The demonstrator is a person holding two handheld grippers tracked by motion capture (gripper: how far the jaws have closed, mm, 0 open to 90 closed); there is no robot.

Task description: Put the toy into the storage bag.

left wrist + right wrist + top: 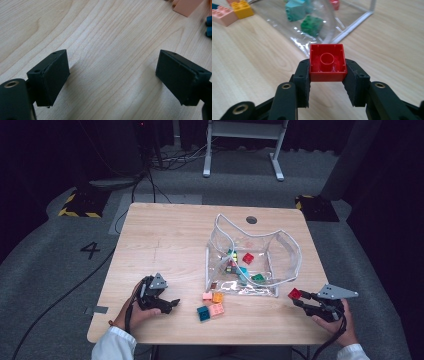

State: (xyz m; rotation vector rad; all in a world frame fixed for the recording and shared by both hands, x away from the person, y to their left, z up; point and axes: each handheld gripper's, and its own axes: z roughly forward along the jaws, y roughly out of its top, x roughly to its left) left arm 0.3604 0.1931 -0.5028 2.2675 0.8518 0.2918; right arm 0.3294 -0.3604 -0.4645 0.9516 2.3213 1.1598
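The right gripper [300,299] clamps a small red plastic building brick [294,293], hollow underside facing its camera, held above the wooden table [165,240] just right of the clear plastic bag [285,250] of bricks. At the near left, the left gripper [172,304] rests with jaws spread, nothing between them.

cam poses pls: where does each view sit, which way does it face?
High view: above the person's side, looking forward and down on the table; both hands and grippers show.
Left gripper view: looks along open jaws at bare wood.
Right gripper view: looks along jaws clamping a red brick toward the clear bag.
Shared: red brick, bag.
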